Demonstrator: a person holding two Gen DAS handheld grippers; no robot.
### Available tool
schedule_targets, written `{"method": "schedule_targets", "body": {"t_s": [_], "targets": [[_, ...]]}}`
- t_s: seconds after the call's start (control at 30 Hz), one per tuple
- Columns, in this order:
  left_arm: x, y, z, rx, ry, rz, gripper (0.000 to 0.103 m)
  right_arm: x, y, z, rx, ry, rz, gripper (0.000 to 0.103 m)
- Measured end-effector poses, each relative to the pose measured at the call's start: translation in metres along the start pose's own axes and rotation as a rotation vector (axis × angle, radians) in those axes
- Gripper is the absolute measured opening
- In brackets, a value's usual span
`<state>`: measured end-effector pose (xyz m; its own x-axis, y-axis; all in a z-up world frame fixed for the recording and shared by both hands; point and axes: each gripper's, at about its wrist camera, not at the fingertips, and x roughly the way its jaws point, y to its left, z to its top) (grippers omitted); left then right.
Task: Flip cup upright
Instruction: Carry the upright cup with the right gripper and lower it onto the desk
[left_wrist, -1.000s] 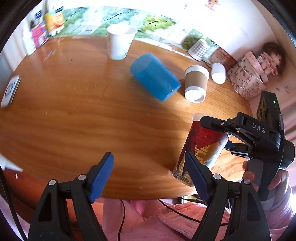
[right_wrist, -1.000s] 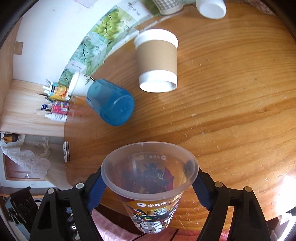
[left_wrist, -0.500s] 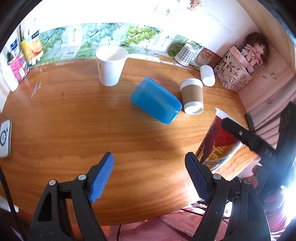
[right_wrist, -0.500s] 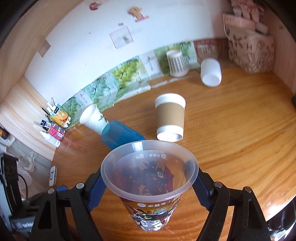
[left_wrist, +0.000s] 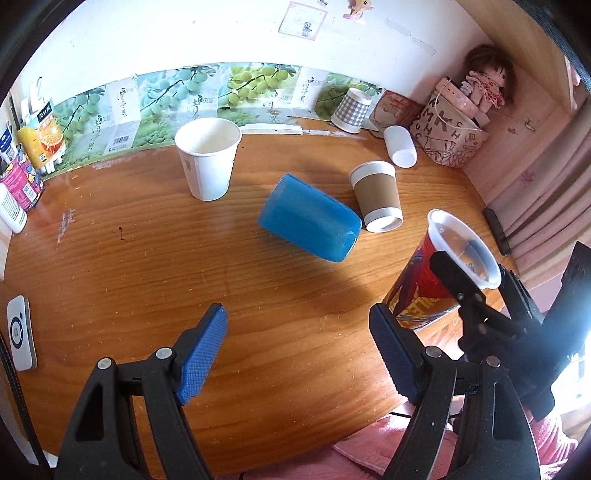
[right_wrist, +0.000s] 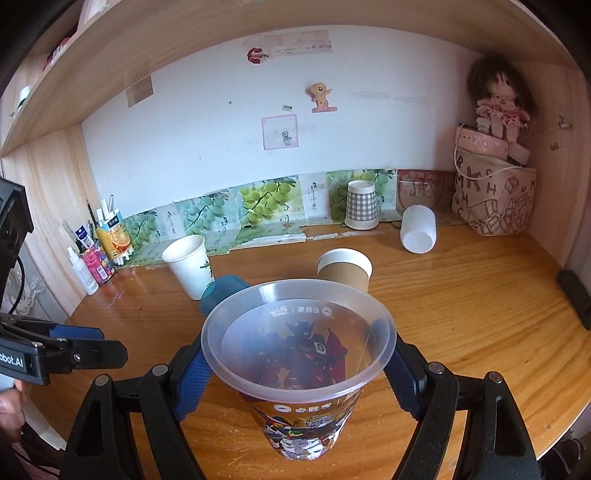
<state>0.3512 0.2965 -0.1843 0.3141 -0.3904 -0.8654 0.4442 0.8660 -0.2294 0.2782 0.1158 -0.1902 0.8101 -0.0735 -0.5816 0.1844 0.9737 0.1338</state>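
My right gripper is shut on a printed plastic cup with a clear rim, mouth up, near the table's front right edge. The cup also shows in the left wrist view, with the right gripper clamped around it. Whether its base touches the table is hard to tell. My left gripper is open and empty, above the table's front middle. A blue cup lies on its side mid-table. A brown-sleeved paper cup stands mouth down beside it.
A white paper cup stands upright at the back. A checked cup stands mouth down and a white cup lies by the back wall. A printed bag with a doll fills the back right corner. Bottles stand at the left.
My right gripper has turned level, bringing the printed cup upright. The left gripper has pulled back and up, staying open.
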Motion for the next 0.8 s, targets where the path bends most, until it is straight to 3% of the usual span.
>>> {"method": "schedule_targets", "body": {"t_s": [0.23,0.53,0.8], "targets": [[0.0,0.001,0.005,0.019,-0.008,-0.002,0.082,0.001,0.012,-0.016,-0.019,-0.036,0.001,0.082],[0.002,0.004,0.002,0.013,0.011,-0.017,0.082,0.006,0.012,-0.026,-0.009,-0.014,-0.012,0.083],[0.012,-0.002,-0.008,-0.002,0.076,-0.068,0.082,0.006,0.013,-0.035,-0.043,0.073,-0.012,0.083]]}}
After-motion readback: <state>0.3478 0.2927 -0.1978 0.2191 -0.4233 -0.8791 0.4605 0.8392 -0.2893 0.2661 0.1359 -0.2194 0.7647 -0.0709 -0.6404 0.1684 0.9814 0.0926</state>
